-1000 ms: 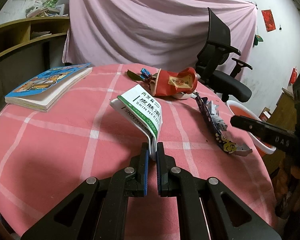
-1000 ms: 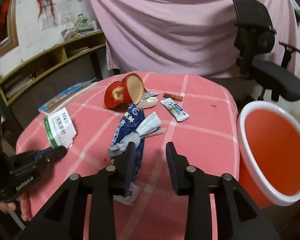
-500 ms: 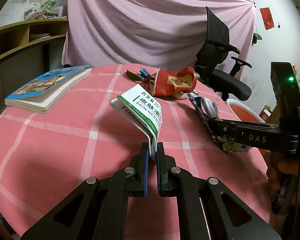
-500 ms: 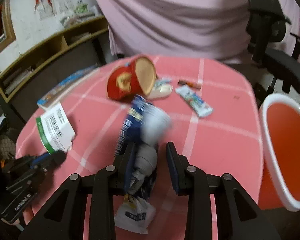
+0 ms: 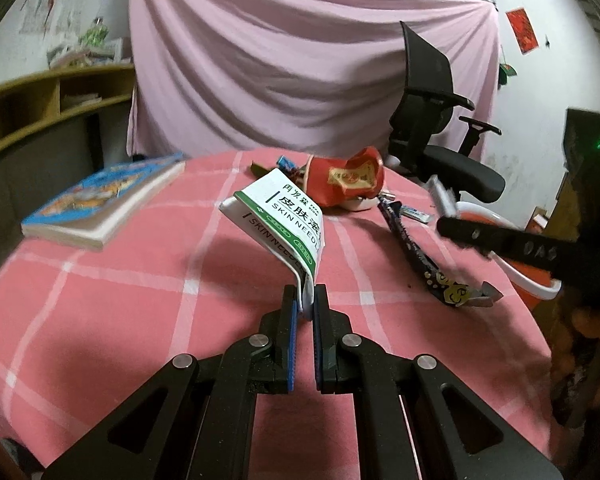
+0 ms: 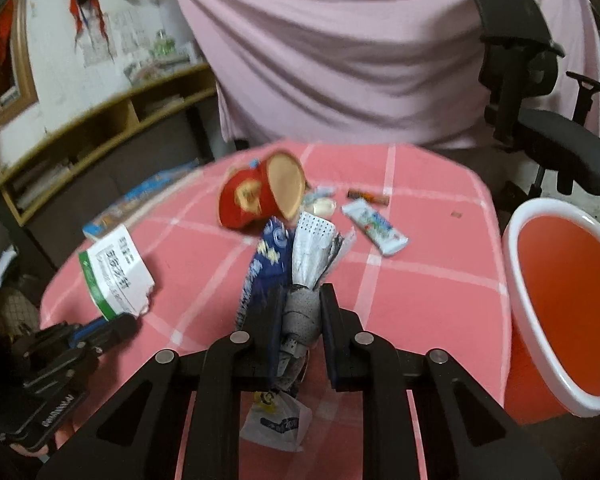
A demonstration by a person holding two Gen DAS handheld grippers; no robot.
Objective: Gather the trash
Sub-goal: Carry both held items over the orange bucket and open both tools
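My left gripper is shut on a flattened white and green carton, held above the pink checked tablecloth; the carton also shows in the right wrist view. My right gripper is shut on a crumpled silver wrapper, lifted off the cloth. A dark blue snack wrapper lies beside it and under the fingers. A crushed red paper cup, a white sachet and small scraps lie beyond. The orange bin with a white rim stands to the right.
A book with a blue cover lies at the table's left. A black office chair stands behind the table before a pink curtain. Wooden shelves run along the left wall.
My right gripper moved forward over the silver wrapper and closed on it, then lifted it. My left gripper kept hold of the carton and raised it slightly.
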